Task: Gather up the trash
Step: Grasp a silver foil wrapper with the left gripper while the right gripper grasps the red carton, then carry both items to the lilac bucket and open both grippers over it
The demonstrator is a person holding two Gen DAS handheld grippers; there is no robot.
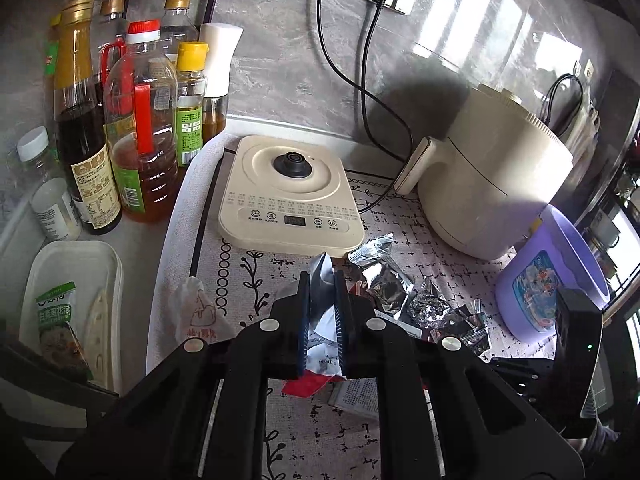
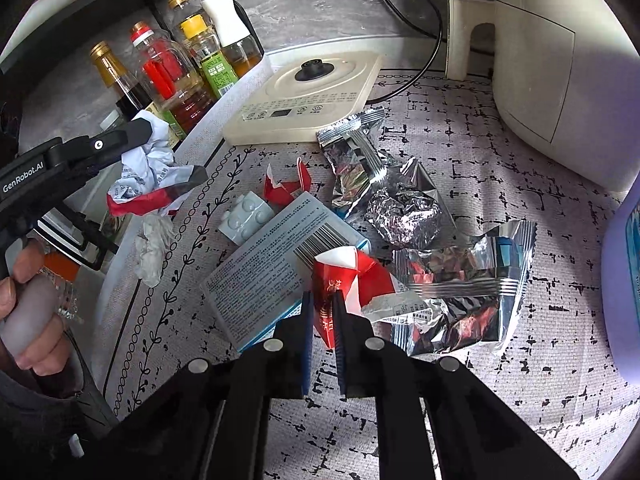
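Note:
My left gripper is shut on a crumpled white, grey and red wrapper, held above the patterned mat; it also shows in the right wrist view. My right gripper is shut on a red and white wrapper just above the mat. Around it lie silver foil wrappers, a foil ball, a pale blue box with a barcode, a torn red scrap and a crumpled tissue. The purple bin stands at the right.
A cream induction base and cream appliance stand at the back with black cords. Oil and sauce bottles crowd the left. A white tray with a green packet sits front left. A small white block lies on the mat.

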